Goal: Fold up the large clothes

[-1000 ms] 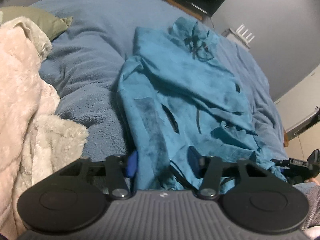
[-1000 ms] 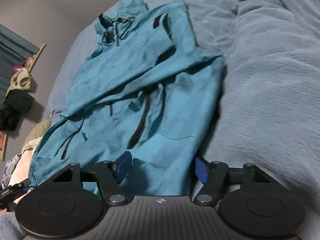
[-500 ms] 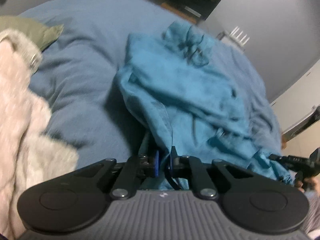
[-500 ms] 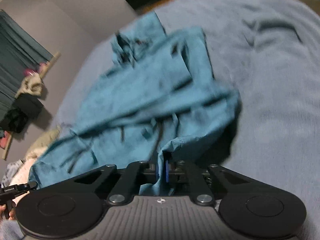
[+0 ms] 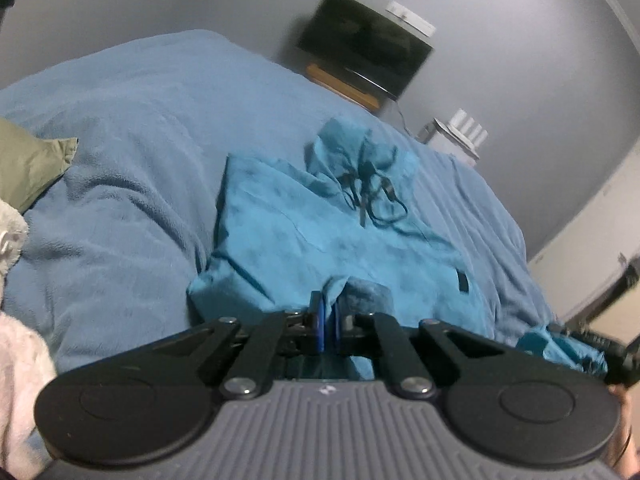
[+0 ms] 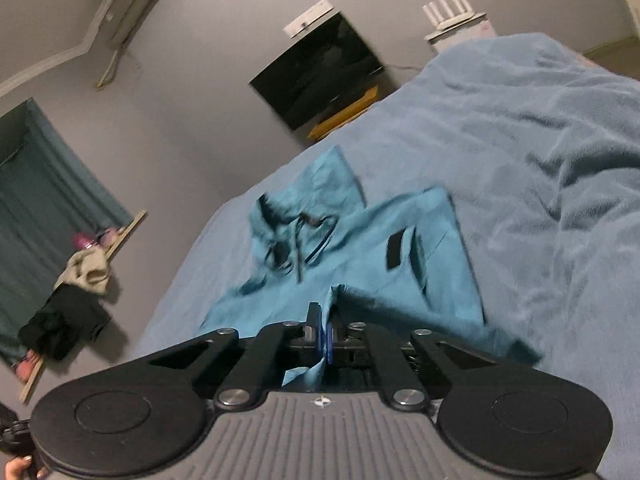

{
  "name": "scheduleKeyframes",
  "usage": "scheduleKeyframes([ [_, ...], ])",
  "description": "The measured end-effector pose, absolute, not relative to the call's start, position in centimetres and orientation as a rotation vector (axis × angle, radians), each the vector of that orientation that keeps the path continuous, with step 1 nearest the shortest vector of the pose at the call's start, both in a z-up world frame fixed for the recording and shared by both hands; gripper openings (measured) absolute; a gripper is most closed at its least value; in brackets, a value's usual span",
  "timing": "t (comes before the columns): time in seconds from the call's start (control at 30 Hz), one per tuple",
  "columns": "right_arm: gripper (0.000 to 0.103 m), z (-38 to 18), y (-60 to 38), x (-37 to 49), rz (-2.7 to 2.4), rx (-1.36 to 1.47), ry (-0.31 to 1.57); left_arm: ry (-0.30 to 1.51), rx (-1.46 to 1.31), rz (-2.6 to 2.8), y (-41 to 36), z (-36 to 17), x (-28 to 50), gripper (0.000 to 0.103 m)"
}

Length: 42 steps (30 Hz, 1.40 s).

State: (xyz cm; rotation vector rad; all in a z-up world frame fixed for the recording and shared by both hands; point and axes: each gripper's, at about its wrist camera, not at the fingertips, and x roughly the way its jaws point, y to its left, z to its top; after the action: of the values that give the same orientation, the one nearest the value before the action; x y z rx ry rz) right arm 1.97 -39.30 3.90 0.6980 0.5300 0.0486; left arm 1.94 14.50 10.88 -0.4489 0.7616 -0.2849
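Note:
A teal hooded jacket (image 5: 304, 232) with black drawcords lies on the blue bedspread (image 5: 120, 160), its hood toward the far end. My left gripper (image 5: 328, 312) is shut on the jacket's near hem, with a fold of teal cloth rising between its blue pads. In the right wrist view the same jacket (image 6: 360, 256) stretches ahead, and my right gripper (image 6: 325, 334) is shut on its near hem, cloth hanging below the pads. The lifted lower part is carried over the jacket toward the hood. The right gripper shows at the left wrist view's right edge with teal cloth.
A dark screen (image 5: 364, 44) on a wooden stand sits past the bed's far end, next to a white router (image 5: 464, 128). An olive pillow (image 5: 28, 168) and pale fluffy blanket (image 5: 16, 360) lie at left. Clothes (image 6: 68, 312) pile against the curtained wall in the right wrist view.
Both grippers went from open to shut on the jacket's near hem, then lifted and moved forward toward the hood, folding the lower part over; both views tilted upward.

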Motion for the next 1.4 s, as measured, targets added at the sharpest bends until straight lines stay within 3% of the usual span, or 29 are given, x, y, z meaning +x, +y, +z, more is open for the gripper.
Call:
scheduleKeyframes([
  [0.27, 0.003, 1.3, -39.2, 7.2, -0.069, 0.690, 0.501, 0.701, -0.487, -0.225, 13.7, 11.8, 7.8, 0.001],
  [0.5, 0.003, -0.9, -39.4, 10.7, -0.142, 0.669, 0.510, 0.578, -0.529, -0.301, 14.1, 15.8, 7.5, 0.005],
  [0.6, 0.003, -2.4, -39.4, 12.5, -0.157, 0.700, 0.544, 0.513, -0.572, -0.309, 15.4, 18.1, 6.6, 0.023],
  [0.87, 0.003, -4.0, -38.2, 18.2, -0.251, 0.630, 0.621, 0.459, -0.400, -0.388, 14.4, 23.7, 2.6, 0.024],
  [1.0, 0.003, -4.7, -38.4, 19.2, -0.315, 0.627, 0.642, 0.516, -0.270, -0.376, 12.5, 23.0, 1.6, 0.042],
  [1.03, 0.005, -4.7, -38.5, 19.0, -0.322, 0.633, 0.638, 0.532, -0.242, -0.369, 12.2, 22.1, 1.6, 0.043],
  [1.13, 0.025, -4.6, -39.2, 17.7, -0.321, 0.680, 0.611, 0.607, -0.185, -0.336, 11.2, 18.3, 2.8, 0.043],
  [1.17, 0.037, -4.5, -39.5, 17.1, -0.314, 0.693, 0.597, 0.636, -0.181, -0.326, 10.9, 16.6, 3.6, 0.043],
  [1.4, 0.048, -2.3, -40.7, 13.7, -0.222, 0.532, 0.501, 0.732, -0.160, -0.228, 9.2, 7.4, 10.6, 0.043],
])
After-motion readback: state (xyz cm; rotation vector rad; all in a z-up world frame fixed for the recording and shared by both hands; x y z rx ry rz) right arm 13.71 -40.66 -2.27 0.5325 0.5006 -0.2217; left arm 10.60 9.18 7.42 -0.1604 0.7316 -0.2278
